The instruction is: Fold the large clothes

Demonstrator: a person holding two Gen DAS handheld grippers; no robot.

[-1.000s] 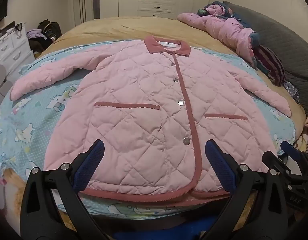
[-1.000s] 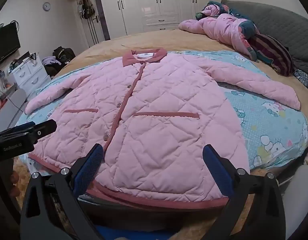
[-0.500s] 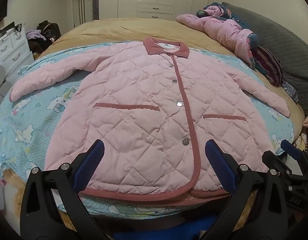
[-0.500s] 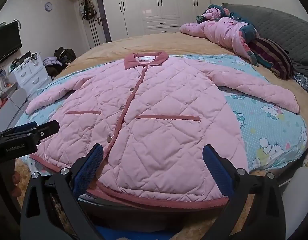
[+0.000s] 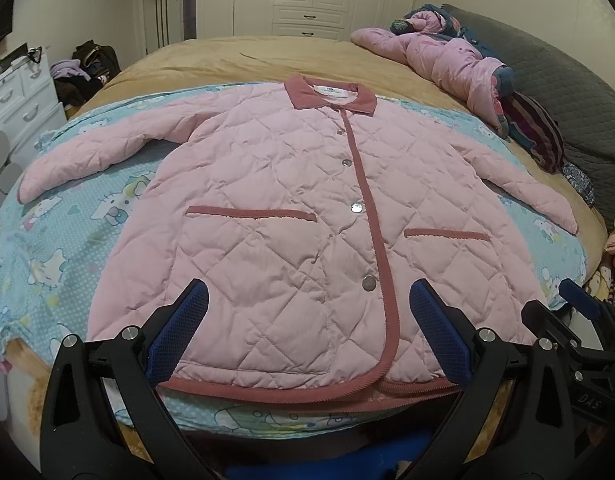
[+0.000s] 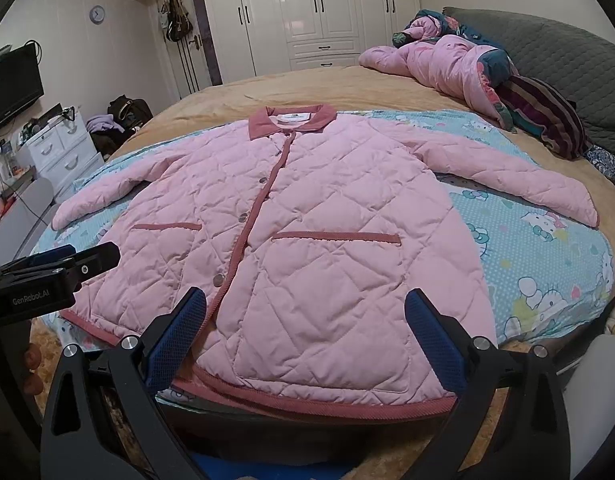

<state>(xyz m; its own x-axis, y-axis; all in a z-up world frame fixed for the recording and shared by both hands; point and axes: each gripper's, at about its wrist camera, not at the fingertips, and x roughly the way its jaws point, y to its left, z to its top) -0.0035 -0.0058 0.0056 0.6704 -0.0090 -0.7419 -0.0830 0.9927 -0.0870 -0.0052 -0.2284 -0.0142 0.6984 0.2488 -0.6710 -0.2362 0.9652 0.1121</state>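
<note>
- Bedroom around me: white wardrobe doors [image 6: 319, 12] stand at 12 o'clock behind a wide bed [image 5: 235, 56] covered in a tan spread.
- On that spread I see a light-blue cartoon-print sheet [image 5: 55, 248], and the pink quilted jacket [image 5: 291, 208] lies flat on it, front up, buttoned, collar [image 5: 331, 96] pointing to 12 o'clock and hem toward me at 6 o'clock.
- Both sleeves are spread out: in the left wrist view one sleeve [image 5: 91, 156] reaches toward 9 o'clock, the other [image 5: 527, 188] toward 3 o'clock.
- My left gripper [image 5: 307, 332] hovers over the hem with its blue-padded tongs wide apart, holding nothing; the placket and lowest button [image 5: 369, 282] sit between them.
- My right gripper [image 6: 305, 340] also has its tongs spread apart and empty, above the jacket's right front panel, below the pocket trim [image 6: 335, 236].
- From the right wrist view the left gripper's black body shows at 9 o'clock, beside the hem's corner; whether it touches the fabric I cannot tell.
- A heap of pink bedding [image 6: 439, 60] and a striped cloth [image 6: 547, 112] lie at 2 o'clock, well apart from the jacket, against a grey quilted headboard [image 6: 547, 40].
- White drawers [image 6: 63, 152] and a dark screen [image 6: 11, 80] sit at 9 to 10 o'clock, off the bed.
</note>
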